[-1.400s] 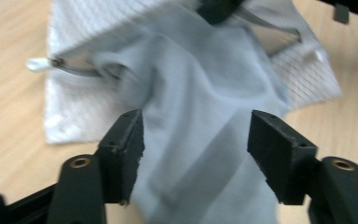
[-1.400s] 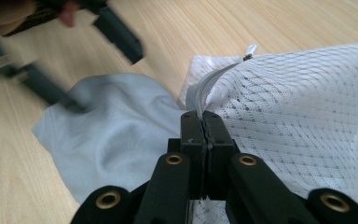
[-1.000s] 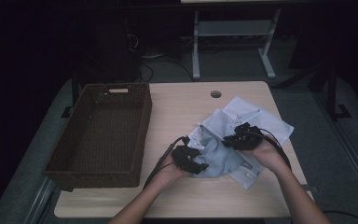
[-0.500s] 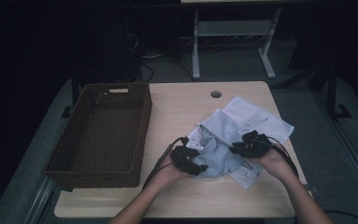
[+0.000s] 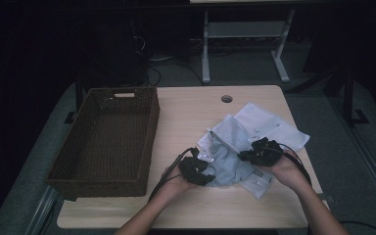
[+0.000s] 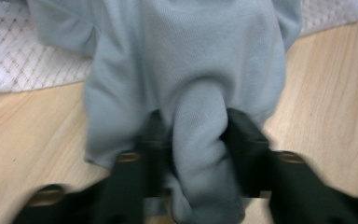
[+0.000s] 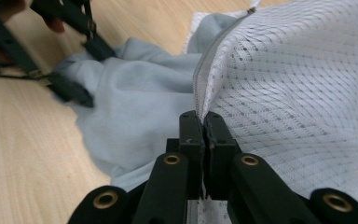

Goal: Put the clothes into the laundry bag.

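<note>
— Where was the cloth?
— Grey cloth (image 5: 227, 164) lay mid-table, the left gripper (image 6: 191, 135) pinching a fold; the right gripper (image 7: 204, 126) was clamped on the mesh bag (image 7: 298, 93).
— Anything nearby?
— A wicker basket (image 5: 103, 139) at nine o'clock, well apart.

We see a dim room: a light wooden table (image 5: 186, 122) on grey carpet (image 5: 34, 161), a white shelf frame (image 5: 245, 44) behind it, and dark cables (image 5: 161, 73) trailing across the floor.

Right tool (image 5: 252, 155) has pulled back toward the person.
</note>
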{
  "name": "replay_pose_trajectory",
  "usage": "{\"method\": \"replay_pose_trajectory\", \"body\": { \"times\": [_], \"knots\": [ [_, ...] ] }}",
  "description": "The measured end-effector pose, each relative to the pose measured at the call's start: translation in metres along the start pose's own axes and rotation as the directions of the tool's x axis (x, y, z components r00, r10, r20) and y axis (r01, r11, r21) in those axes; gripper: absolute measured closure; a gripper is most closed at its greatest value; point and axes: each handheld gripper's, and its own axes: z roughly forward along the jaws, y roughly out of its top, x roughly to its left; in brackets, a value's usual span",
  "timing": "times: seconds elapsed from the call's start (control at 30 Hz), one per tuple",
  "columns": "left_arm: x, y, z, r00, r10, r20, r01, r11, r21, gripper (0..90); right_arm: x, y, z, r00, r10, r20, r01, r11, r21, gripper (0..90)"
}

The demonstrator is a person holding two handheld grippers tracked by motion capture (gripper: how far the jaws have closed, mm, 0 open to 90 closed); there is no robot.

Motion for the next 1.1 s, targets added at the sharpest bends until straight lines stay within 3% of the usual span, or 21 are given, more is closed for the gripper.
{"method": "replay_pose_trajectory", "body": {
  "times": [0.1, 0.2, 0.3, 0.77, 1.03, 1.1],
  "knots": [
    [0.001, 0.003, 0.000, 0.9992, -0.038, -0.011, 0.038, 0.9991, -0.020, 74.6, 0.002, 0.002, 0.001, 0.9999, -0.010, -0.009, 0.010, 1.000, 0.001, 86.9],
    [0.004, 0.006, 0.001, 0.9961, -0.085, -0.023, 0.084, 0.9956, -0.041, 75.8, 0.006, 0.005, 0.001, 0.9995, -0.023, -0.023, 0.023, 1.000, -0.001, 86.9],
    [0.006, 0.009, 0.000, 0.9940, -0.104, -0.035, 0.102, 0.9936, -0.049, 75.9, 0.010, 0.009, 0.001, 0.9986, -0.036, -0.037, 0.036, 0.999, -0.015, 87.1],
    [0.003, 0.008, 0.003, 0.9921, -0.122, -0.031, 0.119, 0.9893, -0.085, 75.6, 0.031, 0.017, 0.009, 0.9885, -0.097, -0.116, 0.096, 0.995, -0.019, 87.1],
    [0.004, 0.007, 0.009, 0.9901, -0.136, -0.034, 0.130, 0.9812, -0.143, 75.7, 0.039, 0.014, 0.009, 0.9759, -0.115, -0.185, 0.109, 0.993, -0.041, 87.2],
    [0.004, 0.007, 0.010, 0.9885, -0.148, -0.032, 0.141, 0.9764, -0.164, 75.6, 0.041, 0.014, 0.008, 0.9711, -0.119, -0.207, 0.111, 0.992, -0.053, 87.2]
  ]
}}
